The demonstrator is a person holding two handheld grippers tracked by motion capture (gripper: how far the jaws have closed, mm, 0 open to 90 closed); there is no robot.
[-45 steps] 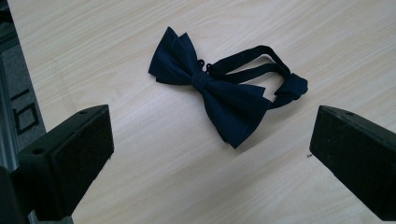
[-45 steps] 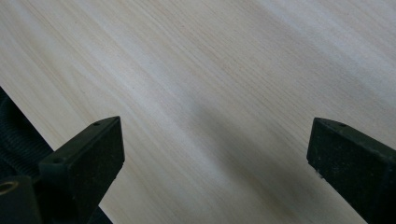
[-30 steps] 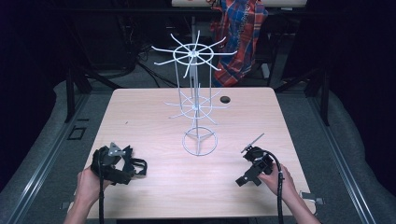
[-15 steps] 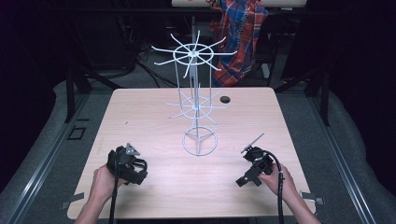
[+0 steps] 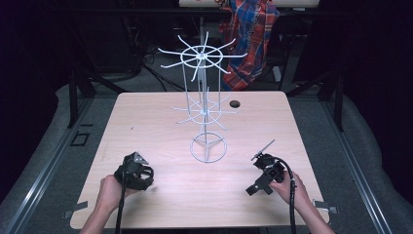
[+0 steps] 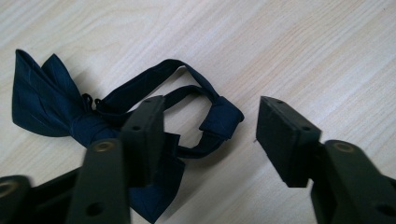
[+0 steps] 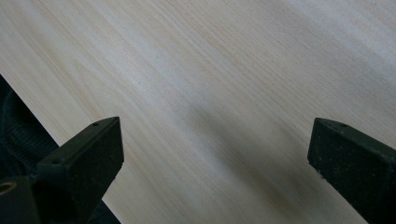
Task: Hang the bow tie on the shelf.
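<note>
Navy cloth is what I am working over: a bow tie [image 6: 70, 116] is lying flat on the table [image 5: 160, 122] directly under my left gripper [image 6: 210, 135], at the near left of the tabletop, close to the front edge. I am holding that gripper tilted down over it, and its jaws have just been closing; they are now standing part-way apart, with the knotted end of the strap loop [image 6: 222, 121] sitting between them and no pad pressing on it yet. One pad [image 6: 144, 135] is covering the strap just beside the bow's centre, the other is hanging over bare wood to the side. The tie's long axis is running from the wings, lying off to one side in the left gripper view, across to the loop's knot, roughly along the line from jaw to jaw, so I am judging that a short drop and a squeeze would catch the loop, not the wings. My left hand [image 5: 109, 192] is by far the nearer; my right gripper [image 5: 265, 175] is resting well apart at the near right, jaws wide over bare wood. The wire stand [image 5: 207, 112] is rising at mid table, beyond both hands, with open board between it and the tie, so I am seeing plenty of room to lift
</note>
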